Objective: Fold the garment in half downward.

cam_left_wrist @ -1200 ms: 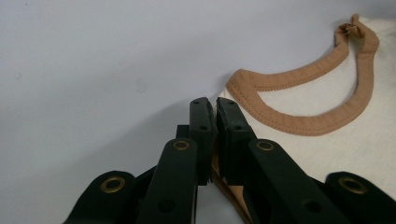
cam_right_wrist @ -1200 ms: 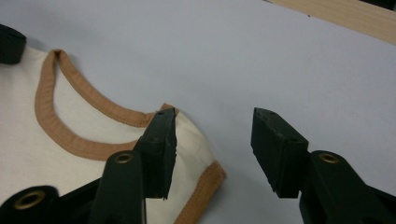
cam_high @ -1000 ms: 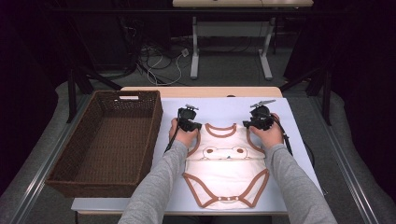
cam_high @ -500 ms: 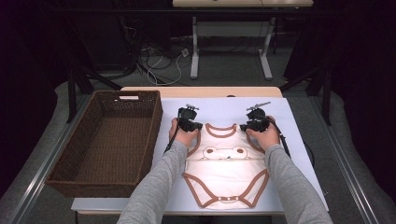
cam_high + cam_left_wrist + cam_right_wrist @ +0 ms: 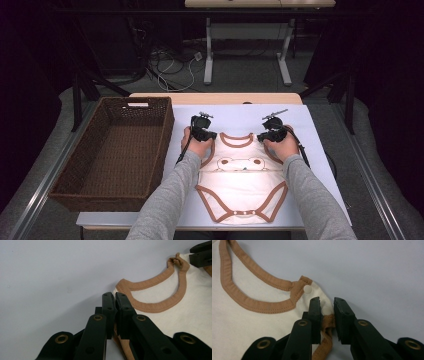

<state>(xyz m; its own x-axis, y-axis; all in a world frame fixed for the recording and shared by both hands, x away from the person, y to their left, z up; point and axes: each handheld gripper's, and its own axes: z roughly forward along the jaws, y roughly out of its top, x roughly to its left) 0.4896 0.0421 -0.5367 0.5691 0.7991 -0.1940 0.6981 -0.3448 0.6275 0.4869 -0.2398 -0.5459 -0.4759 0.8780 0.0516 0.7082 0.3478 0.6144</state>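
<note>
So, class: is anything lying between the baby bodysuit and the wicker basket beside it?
Nothing visible does. The bodysuit lies flat on the pale mat, and the open wicker basket stands to its left. The person's left forearm crosses that strip from below, holding the left gripper.

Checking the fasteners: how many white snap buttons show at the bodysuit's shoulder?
2: one snap on the brown collar tab, another snap between the right gripper jaws. Others may be hidden.

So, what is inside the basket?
The basket holds nothing visible: bare woven floor and walls in the high view. Its near inner wall is hidden behind the rim.
</note>
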